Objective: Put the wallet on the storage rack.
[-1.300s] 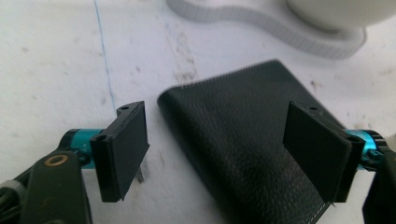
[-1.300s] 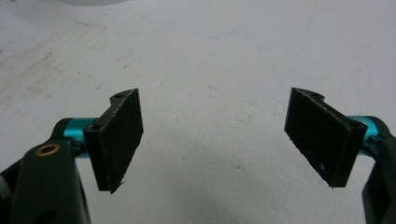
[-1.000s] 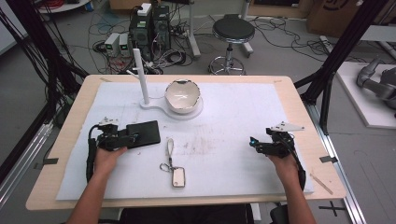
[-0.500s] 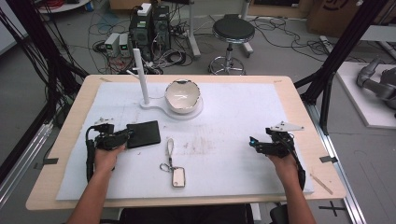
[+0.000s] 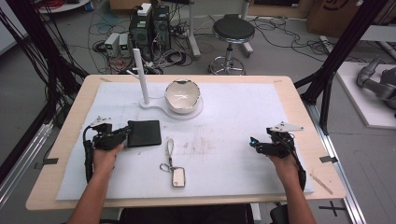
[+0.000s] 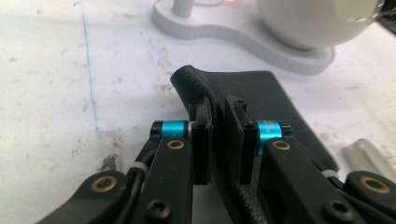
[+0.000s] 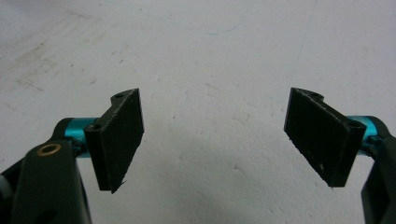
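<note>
A black leather wallet (image 5: 144,133) lies flat on the white mat at the left. My left gripper (image 5: 124,136) is at the wallet's left edge. In the left gripper view the wallet (image 6: 266,91) has its edge pinched up between the pads, and my left gripper (image 6: 218,114) is shut on it. Its jaws have just been closing with the wallet's edge between them. My right gripper (image 5: 254,143) rests on the mat at the right. In the right gripper view my right gripper (image 7: 212,135) is open, with bare mat between its jaws.
A white stand (image 5: 156,105) with an upright post (image 5: 141,74) and a white bowl (image 5: 182,95) sits behind the wallet. A key fob (image 5: 178,177) on a strap (image 5: 170,147) lies near the front middle. Table edges surround the mat.
The left gripper's jaws have closed onto the wallet's left edge, which now stands lifted between them. The wallet's body, the key fob and the right gripper have not moved.
</note>
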`<state>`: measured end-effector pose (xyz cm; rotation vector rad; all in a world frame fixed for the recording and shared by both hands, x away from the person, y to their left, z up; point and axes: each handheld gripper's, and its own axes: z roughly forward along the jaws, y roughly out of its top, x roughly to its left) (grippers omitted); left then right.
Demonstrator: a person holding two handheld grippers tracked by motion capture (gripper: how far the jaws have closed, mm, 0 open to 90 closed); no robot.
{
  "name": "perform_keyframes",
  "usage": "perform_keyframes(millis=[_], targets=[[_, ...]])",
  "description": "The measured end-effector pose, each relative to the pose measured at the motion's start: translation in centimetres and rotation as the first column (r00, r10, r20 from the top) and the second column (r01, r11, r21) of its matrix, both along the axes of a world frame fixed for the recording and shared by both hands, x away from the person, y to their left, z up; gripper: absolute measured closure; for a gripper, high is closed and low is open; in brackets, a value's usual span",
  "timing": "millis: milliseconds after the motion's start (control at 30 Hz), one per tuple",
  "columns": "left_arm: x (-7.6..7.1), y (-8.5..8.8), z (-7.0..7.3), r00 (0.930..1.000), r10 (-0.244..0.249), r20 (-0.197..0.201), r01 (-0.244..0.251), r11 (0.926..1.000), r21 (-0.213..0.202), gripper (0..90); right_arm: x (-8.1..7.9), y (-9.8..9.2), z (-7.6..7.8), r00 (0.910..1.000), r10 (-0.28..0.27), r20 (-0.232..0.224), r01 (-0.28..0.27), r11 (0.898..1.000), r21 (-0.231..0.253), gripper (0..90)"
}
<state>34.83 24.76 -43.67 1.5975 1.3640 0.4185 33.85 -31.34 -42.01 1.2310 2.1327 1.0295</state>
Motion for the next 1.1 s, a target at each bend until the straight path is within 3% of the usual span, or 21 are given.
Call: perform_keyframes(millis=[167,300,333,500,533,600,767,933,1100], targets=[[-0.4,0.1,1.4,0.9984,-0.038,0.042,0.038,0.9992,-0.013,82.1,0.0,0.0,0.0,1.0000,-0.001,0.000,0.001,1.000,0.000,20.2],[-0.4,-0.1,3.0,0.9943,-0.073,0.077,0.073,0.9973,0.004,82.4,0.1,0.1,0.0,1.0000,0.001,0.004,-0.001,1.000,-0.004,20.2],[-0.4,-0.4,3.8,0.9914,-0.094,0.092,0.091,0.9953,0.033,82.5,0.1,0.2,0.0,1.0000,0.002,0.001,-0.002,1.000,-0.012,20.2],[-0.4,-1.0,5.2,0.9863,-0.121,0.112,0.112,0.9897,0.090,82.7,0.1,0.4,0.0,0.9999,0.010,0.005,-0.010,1.000,-0.023,20.2],[-0.5,-1.2,5.6,0.9839,-0.134,0.118,0.119,0.9849,0.126,82.7,0.1,0.3,0.0,0.9999,0.009,0.005,-0.009,1.000,-0.023,20.2],[-0.5,-1.5,5.7,0.9827,-0.143,0.117,0.127,0.9830,0.132,82.6,0.1,0.3,0.0,0.9999,0.010,0.004,-0.010,1.000,-0.021,20.2],[-0.4,-2.2,5.4,0.9795,-0.167,0.114,0.153,0.9809,0.120,82.1,0.0,0.2,0.0,1.0000,0.008,0.005,-0.008,1.000,-0.018,20.2],[-0.4,-2.9,5.3,0.9699,-0.205,0.131,0.194,0.9764,0.096,81.3,0.0,0.2,0.1,1.0000,0.008,0.005,-0.008,1.000,-0.017,20.2],[-0.3,-3.2,5.3,0.9654,-0.224,0.134,0.217,0.9739,0.067,78.0,0.0,0.2,0.1,1.0000,0.008,0.005,-0.008,1.000,-0.016,20.2]])
